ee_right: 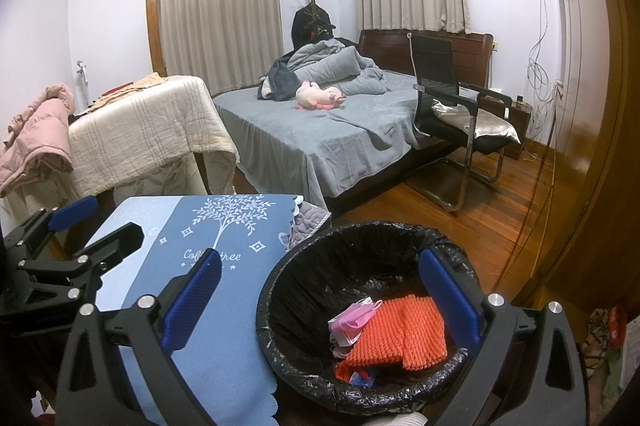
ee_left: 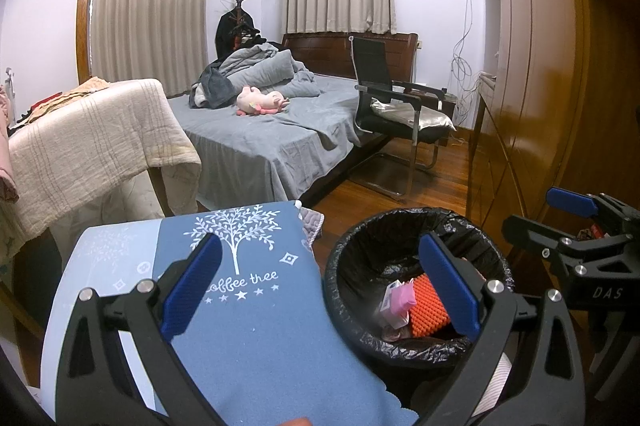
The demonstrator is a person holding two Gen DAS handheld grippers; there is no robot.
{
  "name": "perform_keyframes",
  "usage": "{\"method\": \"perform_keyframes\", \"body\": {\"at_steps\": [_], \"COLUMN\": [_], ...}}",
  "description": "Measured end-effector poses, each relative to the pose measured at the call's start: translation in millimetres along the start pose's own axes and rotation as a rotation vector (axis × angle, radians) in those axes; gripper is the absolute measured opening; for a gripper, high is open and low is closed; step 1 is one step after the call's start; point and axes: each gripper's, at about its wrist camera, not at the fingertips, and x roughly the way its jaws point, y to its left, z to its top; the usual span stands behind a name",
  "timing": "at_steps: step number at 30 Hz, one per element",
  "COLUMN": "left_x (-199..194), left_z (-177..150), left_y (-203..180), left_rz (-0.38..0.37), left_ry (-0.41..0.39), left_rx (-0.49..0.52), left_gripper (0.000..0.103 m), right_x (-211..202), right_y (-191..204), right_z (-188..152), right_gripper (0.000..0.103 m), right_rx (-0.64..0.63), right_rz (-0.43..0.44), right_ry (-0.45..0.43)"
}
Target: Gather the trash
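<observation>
A round bin with a black liner (ee_left: 352,258) (ee_right: 304,262) stands beside a table with a blue "Coffee tree" cloth (ee_left: 256,326) (ee_right: 224,226). In the bin lie an orange foam net (ee_left: 430,306) (ee_right: 400,334), a pink mask (ee_left: 402,300) (ee_right: 356,316) and other scraps. My left gripper (ee_left: 320,286) is open and empty, straddling the table edge and the bin. My right gripper (ee_right: 320,290) is open and empty above the bin; it also shows at the right of the left wrist view (ee_left: 576,222). The left gripper shows at the left of the right wrist view (ee_right: 80,226).
A bed with grey sheet (ee_left: 260,138) (ee_right: 332,134) and a pink plush toy (ee_right: 318,96) lies behind. A black chair (ee_left: 396,110) (ee_right: 460,110) stands by it on the wood floor. A cloth-draped piece of furniture (ee_left: 96,142) is at left, a wooden wardrobe (ee_left: 560,86) at right.
</observation>
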Motion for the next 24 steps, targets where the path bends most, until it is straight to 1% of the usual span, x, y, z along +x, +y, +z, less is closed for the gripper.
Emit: {"method": "perform_keyframes", "body": {"at_steps": [24], "left_x": [0.0], "left_z": [-1.0], "left_y": [1.1], "left_rz": [-0.001], "left_ry": [0.005], "left_rx": [-0.002], "left_gripper": [0.096], "right_x": [0.4], "right_y": [0.9], "right_z": [0.1], "right_gripper": [0.097], "right_rx": [0.000], "right_rz": [0.000], "right_ry": [0.002]}}
